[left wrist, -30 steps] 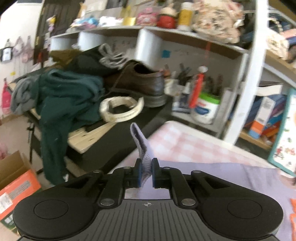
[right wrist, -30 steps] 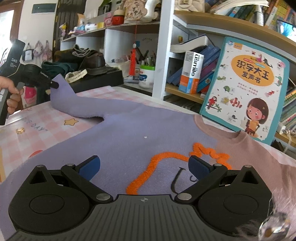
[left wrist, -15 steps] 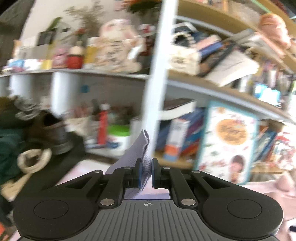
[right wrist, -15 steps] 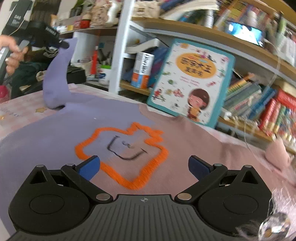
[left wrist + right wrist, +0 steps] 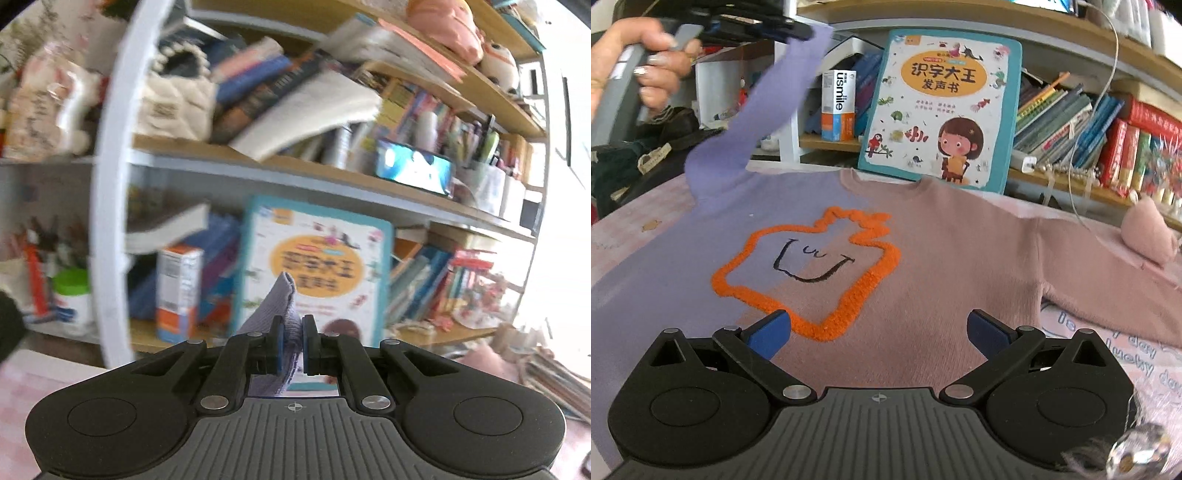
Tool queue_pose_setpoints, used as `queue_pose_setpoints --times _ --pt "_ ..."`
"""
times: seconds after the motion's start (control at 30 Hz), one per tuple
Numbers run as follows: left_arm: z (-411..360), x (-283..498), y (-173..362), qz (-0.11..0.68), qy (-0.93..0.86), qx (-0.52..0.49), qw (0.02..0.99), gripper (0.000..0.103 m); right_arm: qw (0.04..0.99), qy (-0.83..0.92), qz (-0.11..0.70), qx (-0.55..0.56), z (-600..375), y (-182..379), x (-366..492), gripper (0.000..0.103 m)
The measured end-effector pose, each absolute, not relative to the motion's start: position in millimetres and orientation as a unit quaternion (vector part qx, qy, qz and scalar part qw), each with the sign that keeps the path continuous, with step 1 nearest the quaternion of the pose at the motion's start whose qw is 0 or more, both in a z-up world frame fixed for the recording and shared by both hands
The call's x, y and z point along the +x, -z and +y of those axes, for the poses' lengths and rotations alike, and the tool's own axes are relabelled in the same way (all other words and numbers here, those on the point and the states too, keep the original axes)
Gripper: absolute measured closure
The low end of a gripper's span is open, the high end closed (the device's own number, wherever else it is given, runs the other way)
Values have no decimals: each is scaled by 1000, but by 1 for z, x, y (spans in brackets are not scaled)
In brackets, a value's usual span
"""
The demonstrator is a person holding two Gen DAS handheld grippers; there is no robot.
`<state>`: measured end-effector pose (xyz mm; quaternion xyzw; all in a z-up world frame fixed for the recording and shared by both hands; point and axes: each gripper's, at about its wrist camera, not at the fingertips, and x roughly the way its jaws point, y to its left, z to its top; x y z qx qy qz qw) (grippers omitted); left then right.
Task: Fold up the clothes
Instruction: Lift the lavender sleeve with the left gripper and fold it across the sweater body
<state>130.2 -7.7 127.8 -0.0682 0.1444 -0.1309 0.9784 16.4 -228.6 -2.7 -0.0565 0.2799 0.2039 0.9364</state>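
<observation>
A purple and pink sweater [image 5: 923,266] with an orange outlined patch [image 5: 809,273] lies flat on the table. My left gripper [image 5: 290,341] is shut on the purple sleeve's cuff [image 5: 282,306] and holds it high in the air. In the right wrist view the left gripper [image 5: 798,31] is at the upper left, and the sleeve [image 5: 761,110] hangs from it down to the sweater's shoulder. My right gripper [image 5: 879,332] is open and empty, low over the sweater's lower front. The pink sleeve [image 5: 1108,269] lies stretched out to the right.
A teal children's book [image 5: 942,107] leans against the shelf just behind the sweater's collar. Bookshelves [image 5: 1089,122] run along the back. A toothpaste box [image 5: 838,107] stands on the shelf. A pink fluffy thing [image 5: 1148,232] lies at the right. Dark clothes and shoes [image 5: 635,147] sit at the left.
My left gripper has lifted the purple sleeve and swung it right, toward the sweater's middle. My right gripper has moved right along the sweater front and stays open.
</observation>
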Motion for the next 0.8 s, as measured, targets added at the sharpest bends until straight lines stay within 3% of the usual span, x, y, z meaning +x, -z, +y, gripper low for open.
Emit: queue_pose_setpoints --times 0.2,0.43,0.57,0.67,0.8 --pt "-43 153 -112 172 150 -74 971 95 936 -205 285 -13 -241 2 21 1" --pt "-86 165 -80 216 179 -53 959 95 925 -193 304 123 -277 11 34 1" --pt "-106 170 -63 243 188 -38 951 94 931 -180 297 116 -273 10 30 1" --pt "-116 164 -60 247 201 -23 948 88 933 -174 303 88 -264 10 30 1" --pt "-117 144 -72 214 210 13 954 58 934 -170 306 69 -259 10 30 1"
